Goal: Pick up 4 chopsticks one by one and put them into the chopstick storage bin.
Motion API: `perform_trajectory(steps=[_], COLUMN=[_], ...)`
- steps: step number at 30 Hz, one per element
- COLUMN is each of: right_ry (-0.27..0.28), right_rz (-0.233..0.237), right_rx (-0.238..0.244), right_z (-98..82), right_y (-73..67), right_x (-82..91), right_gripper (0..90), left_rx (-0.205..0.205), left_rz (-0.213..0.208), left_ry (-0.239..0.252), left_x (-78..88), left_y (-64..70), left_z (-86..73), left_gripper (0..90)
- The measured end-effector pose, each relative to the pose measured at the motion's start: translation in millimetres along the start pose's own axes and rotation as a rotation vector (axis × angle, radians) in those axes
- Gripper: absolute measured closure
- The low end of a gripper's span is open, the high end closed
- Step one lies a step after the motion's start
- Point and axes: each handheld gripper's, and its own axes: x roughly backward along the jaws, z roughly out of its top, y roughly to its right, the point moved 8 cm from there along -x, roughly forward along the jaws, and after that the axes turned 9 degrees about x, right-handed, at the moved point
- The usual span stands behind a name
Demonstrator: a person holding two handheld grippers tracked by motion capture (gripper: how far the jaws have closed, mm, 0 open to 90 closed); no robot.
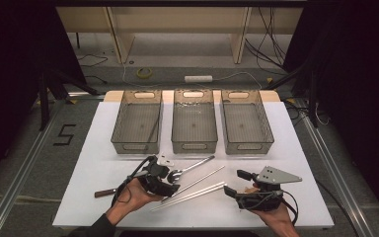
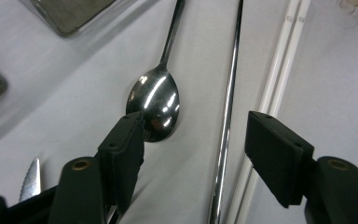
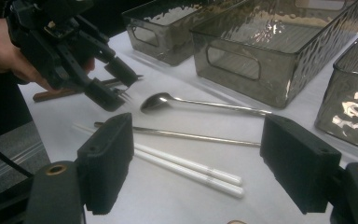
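Note:
On the white board (image 1: 103, 128) lie a metal spoon (image 1: 190, 167), a thin metal chopstick (image 1: 200, 180) and a pair of white chopsticks (image 1: 197, 193), side by side. My left gripper (image 1: 175, 180) hangs just over them, open. Its one jaw tip is at the rim of the spoon bowl (image 2: 154, 100), and the metal chopstick (image 2: 226, 130) runs between the jaws untouched. The white chopsticks (image 2: 279, 70) pass by the other jaw. My right gripper (image 1: 237, 182) is open to their right and holds nothing; its view looks across the white chopsticks (image 3: 186, 168) at the spoon (image 3: 156, 100).
Three see-through grey bins stand in a row behind: left (image 1: 135, 146), middle (image 1: 194, 146), right (image 1: 249, 146). A knife with a brown handle (image 1: 106, 192) lies left of the left hand, its serrated tip (image 2: 31, 179) beside the jaw.

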Motion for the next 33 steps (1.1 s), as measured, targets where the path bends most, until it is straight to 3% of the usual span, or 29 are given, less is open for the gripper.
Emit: perform_trajectory(steps=[6, 16, 23, 33], right_ry=[0.0, -0.004, -0.005, -0.005], right_rz=[0.0, 0.001, 0.002, 0.003], right_rx=[0.001, 0.001, -0.001, 0.003], right_z=[-0.1, -0.5, -0.6, -0.4], right_y=[0.0, -0.2, -0.3, -0.4], right_x=[0.1, -0.2, -0.7, -0.6], right_gripper=[26.8, 26.8, 26.9, 26.8], left_rx=[-0.01, -0.036, -0.055, -0.083], left_rz=[0.01, 0.007, -0.014, -0.01], left_ry=[0.016, 0.001, -0.039, -0.083], left_x=[-7.9, -15.6, -19.2, -24.8], left_y=[3.2, 8.1, 11.0, 13.1], left_z=[-3.2, -9.2, -14.0, -18.8], left_gripper=[42.5, 51.2, 60.4, 70.5])
